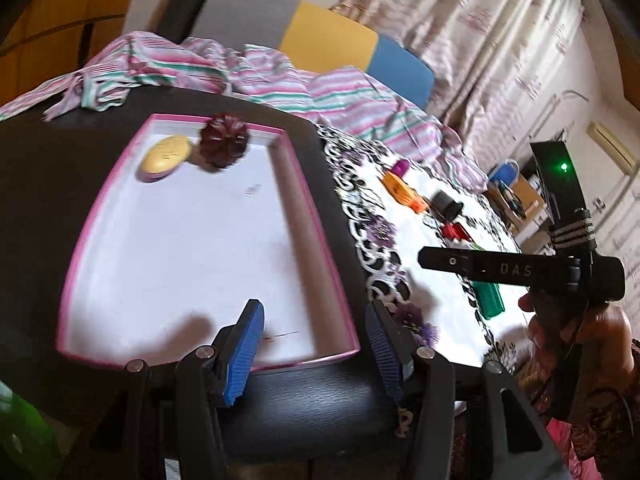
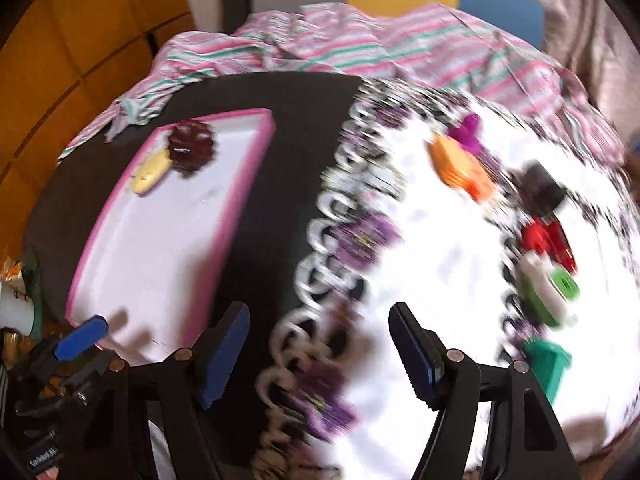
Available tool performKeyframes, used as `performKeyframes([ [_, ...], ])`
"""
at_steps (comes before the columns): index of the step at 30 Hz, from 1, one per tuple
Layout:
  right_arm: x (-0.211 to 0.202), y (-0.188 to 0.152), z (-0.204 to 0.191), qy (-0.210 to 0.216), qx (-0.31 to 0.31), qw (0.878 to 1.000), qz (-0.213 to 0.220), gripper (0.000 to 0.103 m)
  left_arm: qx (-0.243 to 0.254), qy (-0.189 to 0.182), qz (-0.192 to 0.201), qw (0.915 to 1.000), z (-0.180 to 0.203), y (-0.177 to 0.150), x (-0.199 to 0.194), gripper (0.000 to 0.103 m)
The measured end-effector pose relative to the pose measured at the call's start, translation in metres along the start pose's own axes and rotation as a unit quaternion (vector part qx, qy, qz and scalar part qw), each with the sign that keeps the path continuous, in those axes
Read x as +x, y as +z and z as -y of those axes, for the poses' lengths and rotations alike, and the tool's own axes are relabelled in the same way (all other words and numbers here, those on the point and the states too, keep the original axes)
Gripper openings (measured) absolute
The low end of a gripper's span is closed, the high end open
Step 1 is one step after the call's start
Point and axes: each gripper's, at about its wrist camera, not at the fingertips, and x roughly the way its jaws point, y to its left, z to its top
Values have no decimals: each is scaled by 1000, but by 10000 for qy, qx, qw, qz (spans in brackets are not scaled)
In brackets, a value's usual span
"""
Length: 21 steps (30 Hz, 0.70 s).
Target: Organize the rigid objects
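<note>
A white tray with a pink rim [image 1: 308, 196] [image 2: 244, 168] lies on the dark table. A yellow oval piece [image 1: 165, 154] [image 2: 150, 174] and a dark maroon fluted piece [image 1: 224, 141] [image 2: 191, 146] lie in its far corner. On the white flowered cloth [image 2: 400, 216] lie an orange piece [image 1: 404, 191] [image 2: 460, 168], a purple piece [image 2: 468, 130], a black piece [image 1: 447, 204] [image 2: 540, 190], a red piece [image 2: 546, 240], a green and white piece [image 2: 550, 288] and a teal piece [image 1: 490, 294] [image 2: 548, 360]. My left gripper [image 1: 316, 350] is open and empty over the tray's near edge. My right gripper [image 2: 320, 354] is open and empty over the cloth's edge.
A striped pink and green cloth [image 1: 280, 76] is bunched at the table's far side before a grey, yellow and blue chair back [image 1: 320, 36]. The right gripper's body [image 1: 520, 268] and the hand holding it show at the right of the left wrist view. A green thing [image 1: 20, 440] shows at bottom left.
</note>
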Motion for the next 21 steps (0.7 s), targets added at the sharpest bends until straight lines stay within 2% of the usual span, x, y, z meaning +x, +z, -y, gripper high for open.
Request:
performKeyframes([
  [5,-3,-11,57,143,1120,9935,-166,73,219,-107,-96,9997,18,1,7,53],
  [9,-9,-18,89,14,1800,9834,-232,77,334,-123,-156,9992,24,-1,10,54],
  [17,-32,-23,150,-597,2364,9693,-310,78,211,-197,-210,9994,22,-4,13,54],
  [19,-30,-23,163,-761,2415,9659,-532,78,228,-233,-198,9993,23,-4,12,54],
  [21,-21,-24,176,-689,2540,9610,-851,78,254,-251,-179,9992,24,-5,11,54],
])
